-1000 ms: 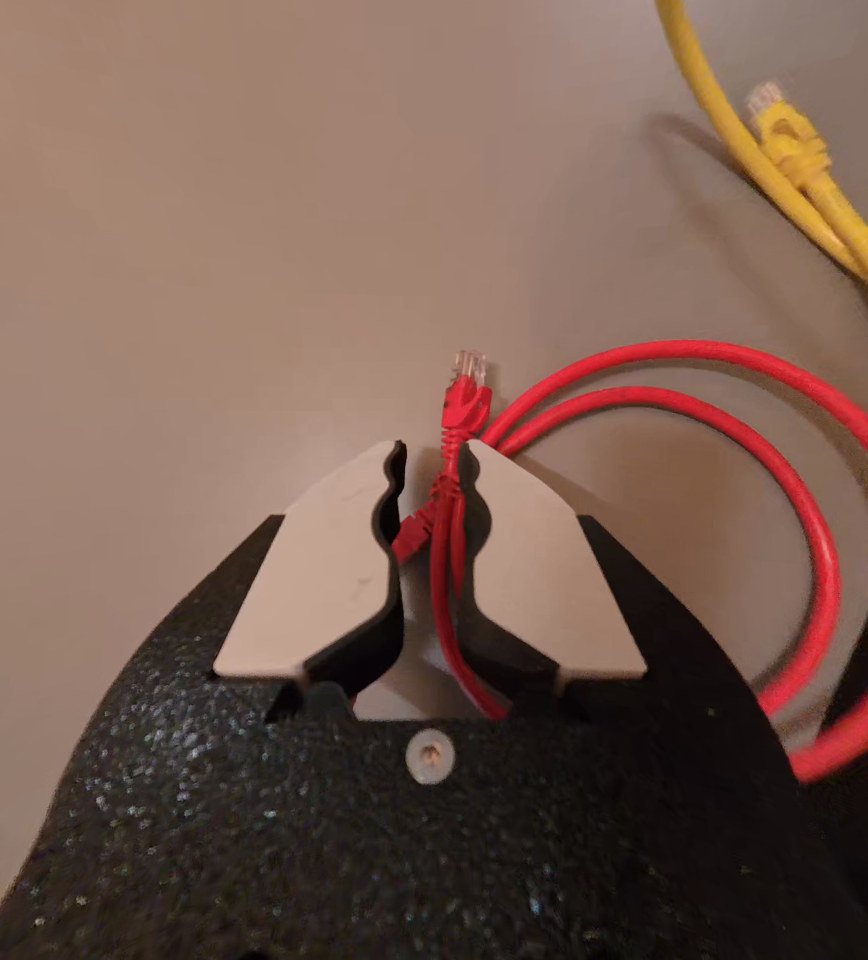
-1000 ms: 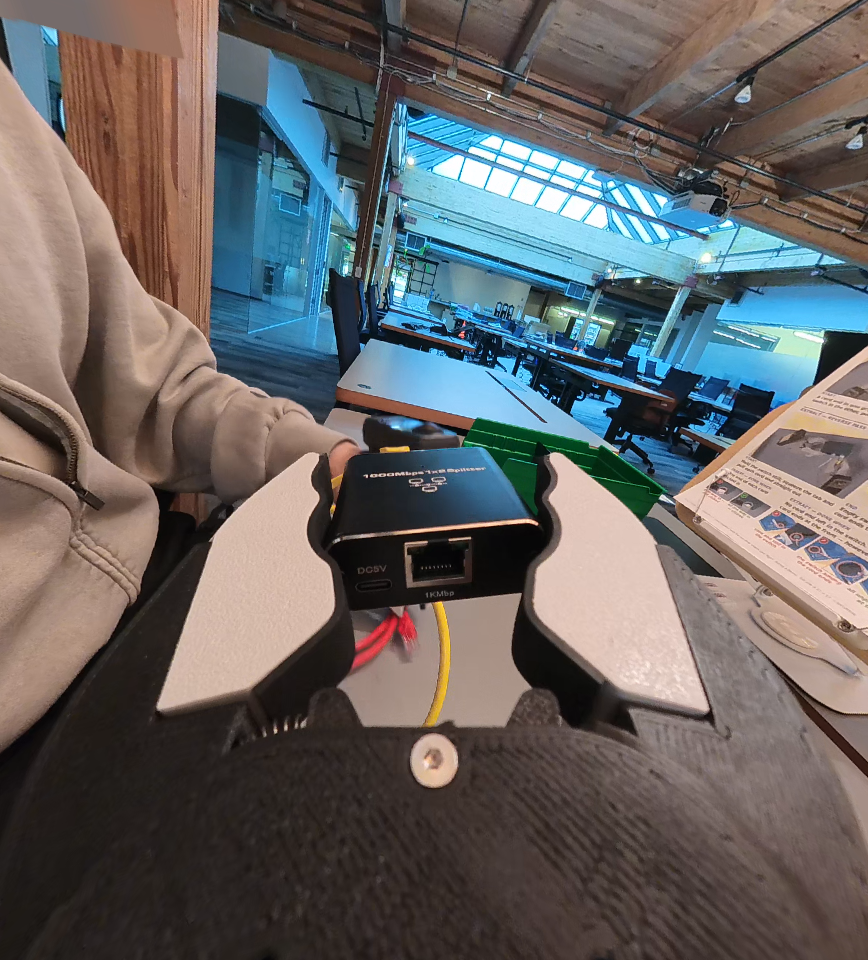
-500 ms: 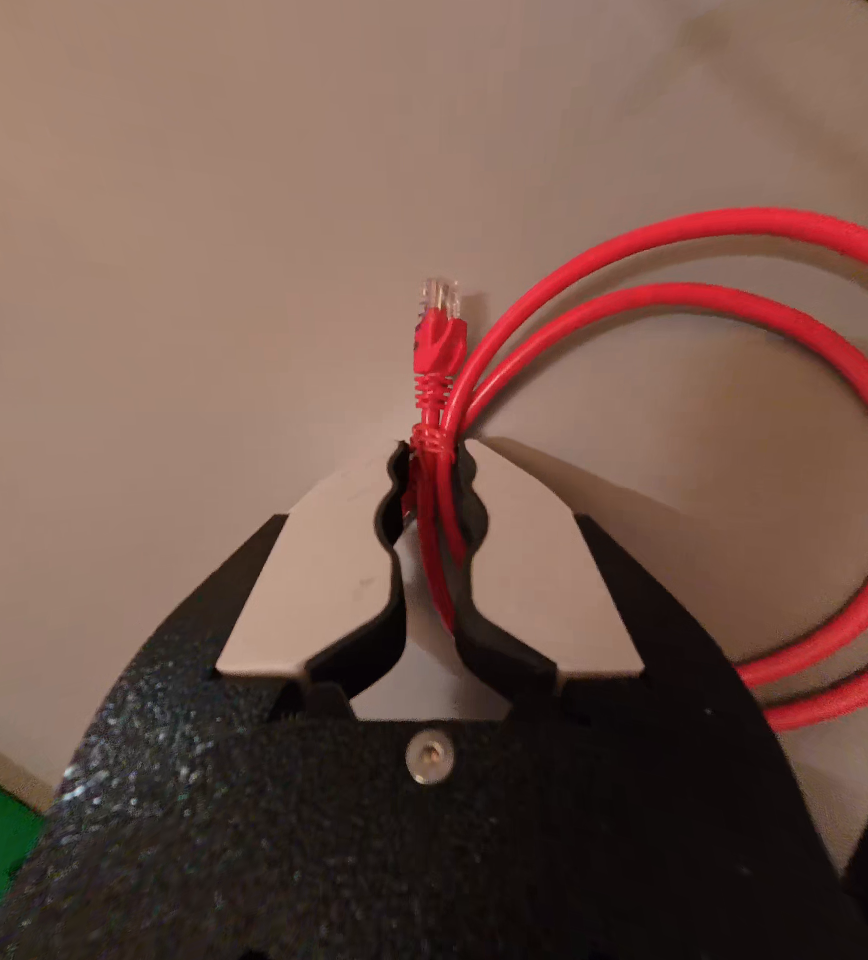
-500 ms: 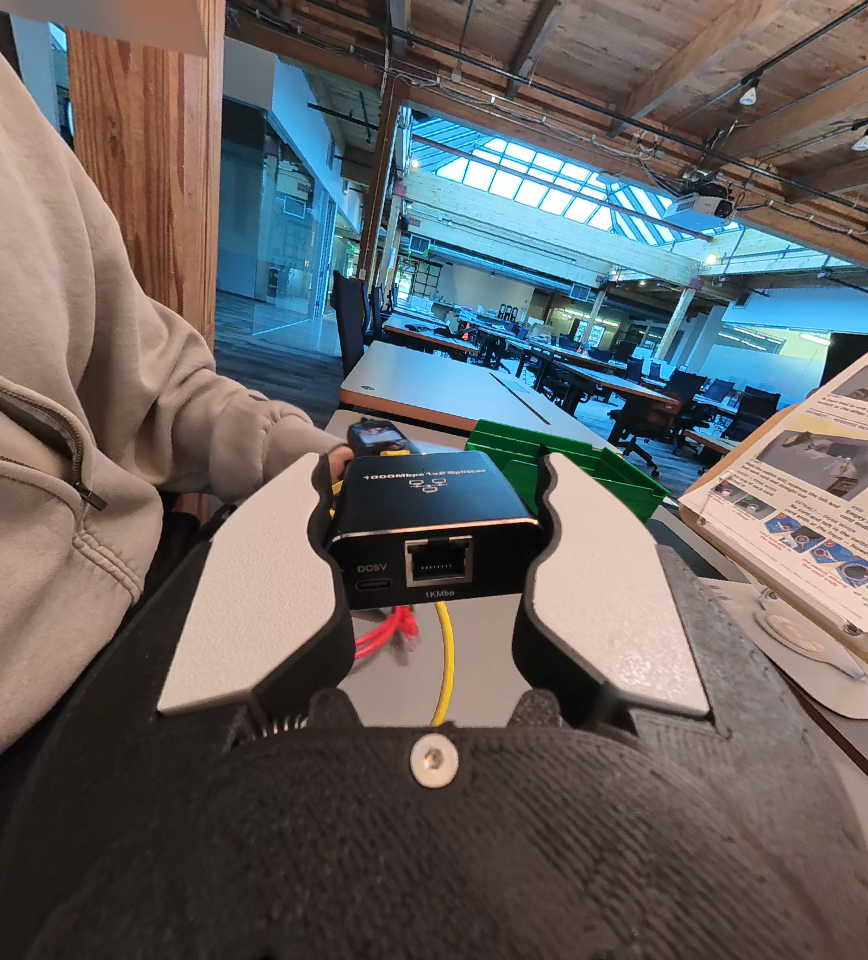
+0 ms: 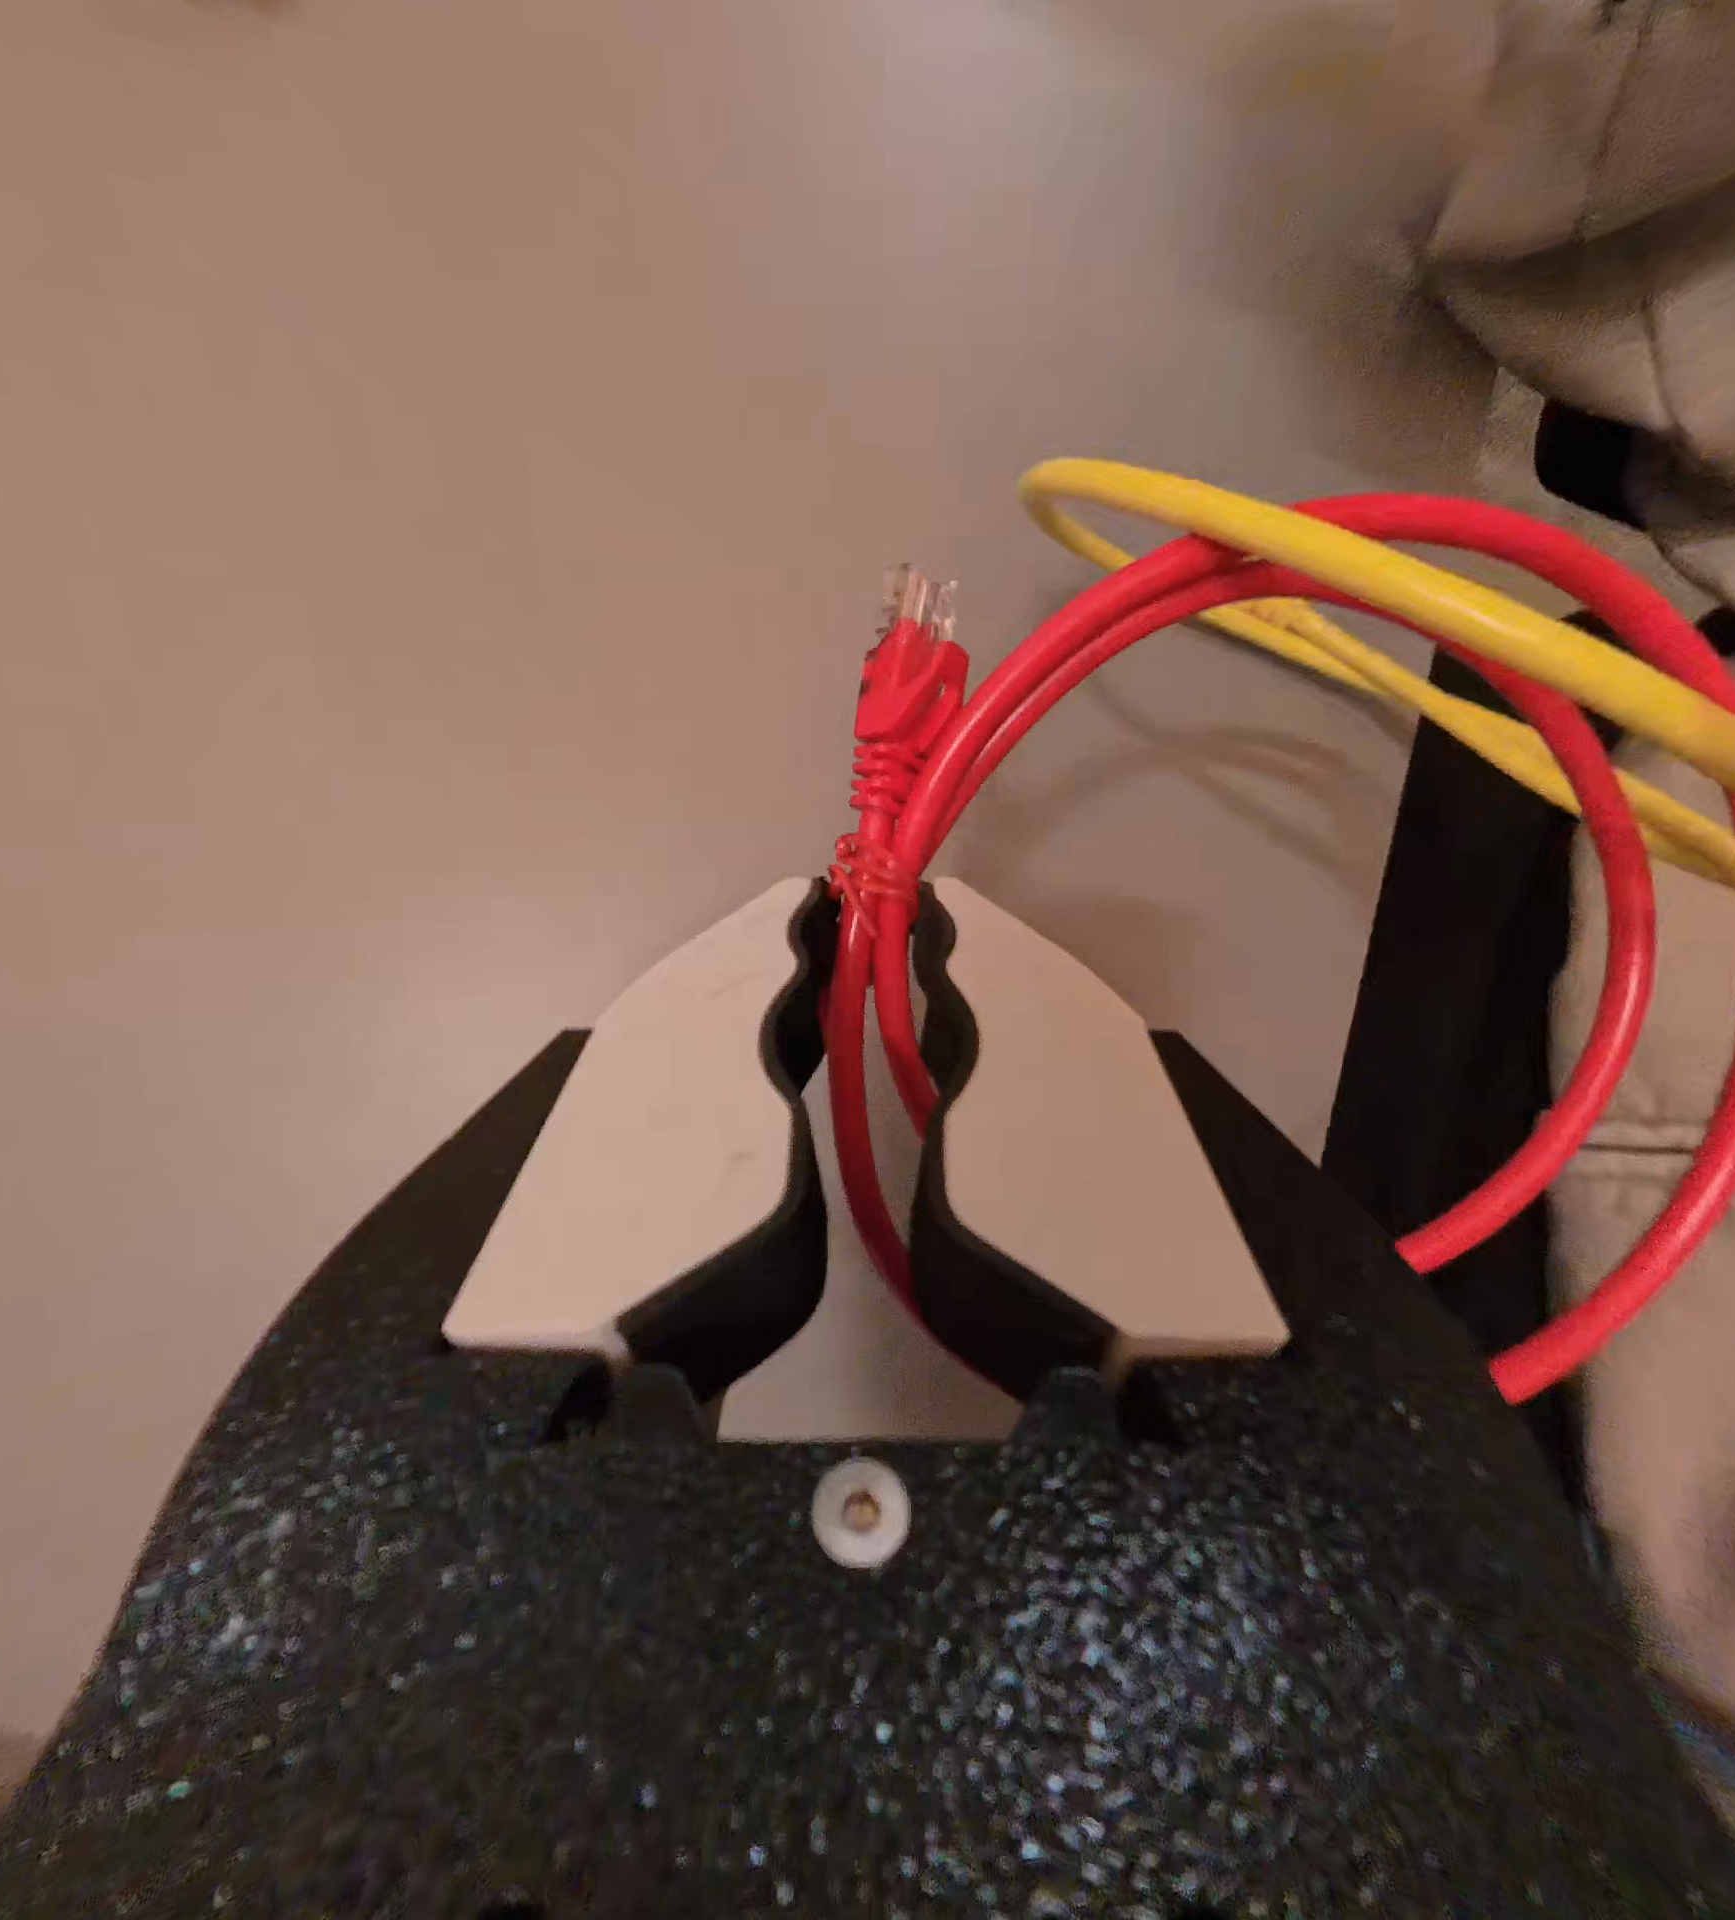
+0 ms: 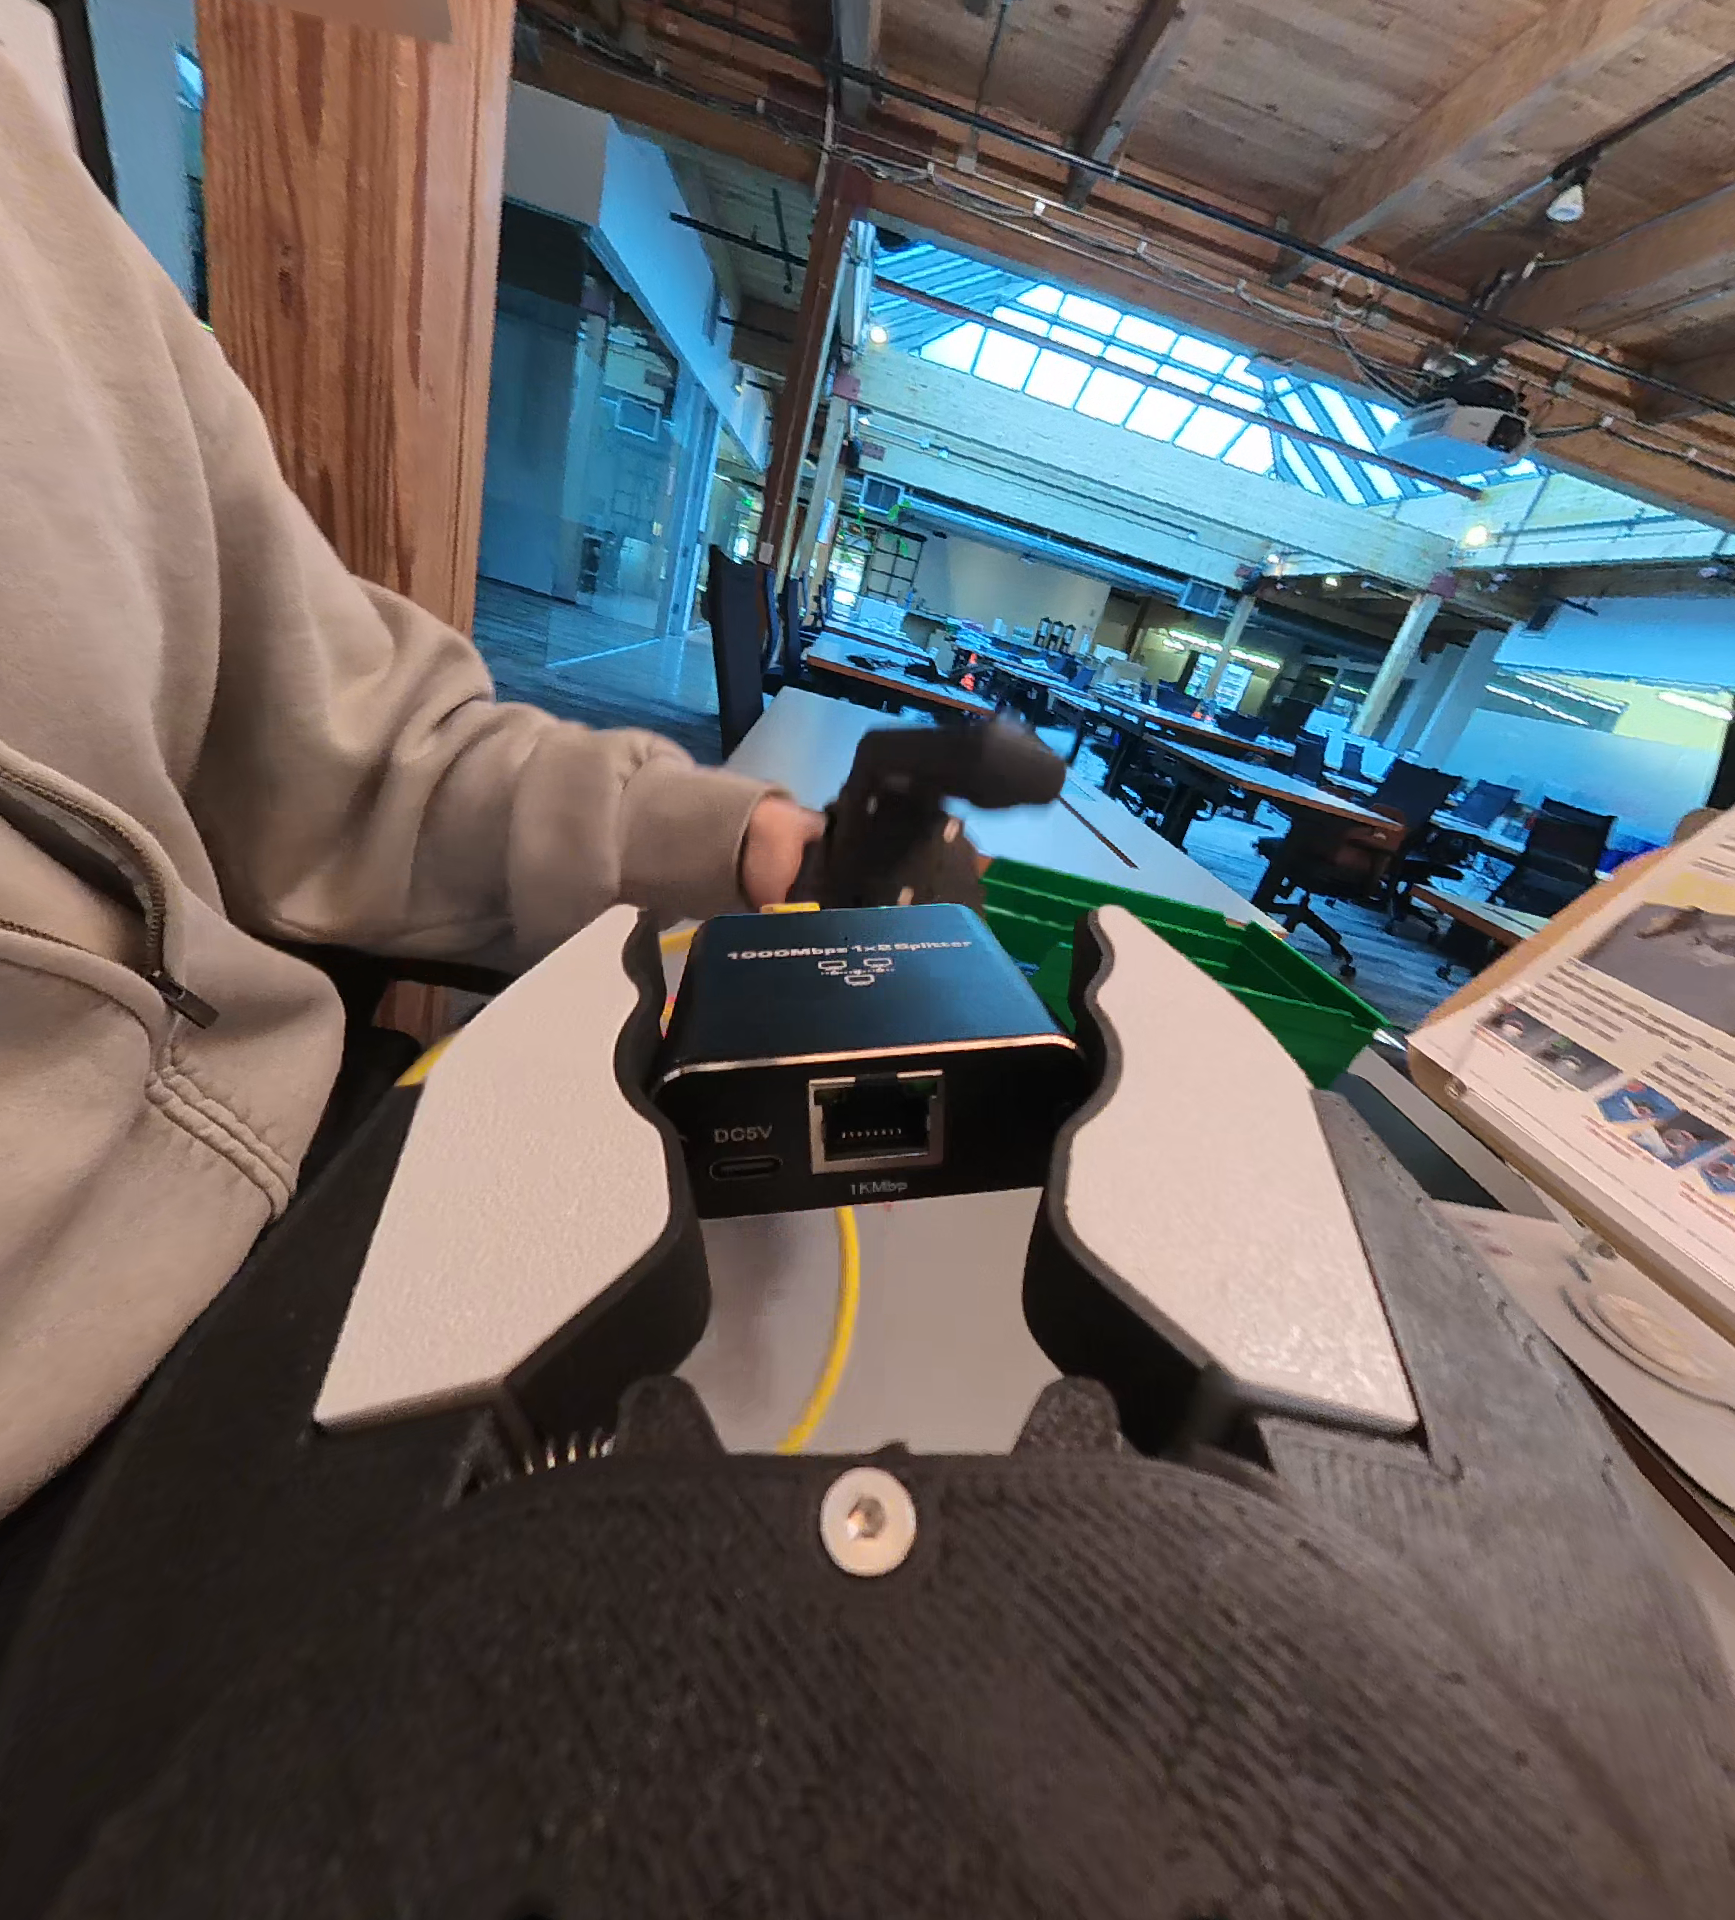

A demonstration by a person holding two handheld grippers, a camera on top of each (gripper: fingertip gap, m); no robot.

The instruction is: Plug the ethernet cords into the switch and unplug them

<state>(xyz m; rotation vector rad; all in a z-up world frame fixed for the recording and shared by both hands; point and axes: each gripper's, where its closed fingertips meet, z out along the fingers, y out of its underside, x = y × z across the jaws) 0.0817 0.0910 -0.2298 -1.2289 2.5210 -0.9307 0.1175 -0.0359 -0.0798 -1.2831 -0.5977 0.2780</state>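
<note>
My left gripper is shut on the coiled red ethernet cord, just below its plug, which points away past the fingertips. The coil hangs to the right, lifted off the table. A yellow ethernet cord passes through the red loops. My right gripper is shut on the black switch and holds it above the table, an empty port and a small slot facing the camera. A yellow plug shows at the switch's far end, and yellow cord runs beneath it. The left gripper shows blurred behind the switch.
A person in a beige zip hoodie sits at the left, a hand on the left gripper. A green bin stands behind the switch. A printed sheet on a stand is at the right. The grey table lies beneath. There is about 20 centimetres between the tips of the two grippers.
The left gripper closed on the red cord and lifted it, swinging toward the person; the yellow cord now crosses the red loops. In the right wrist view the left gripper has risen behind the switch.
</note>
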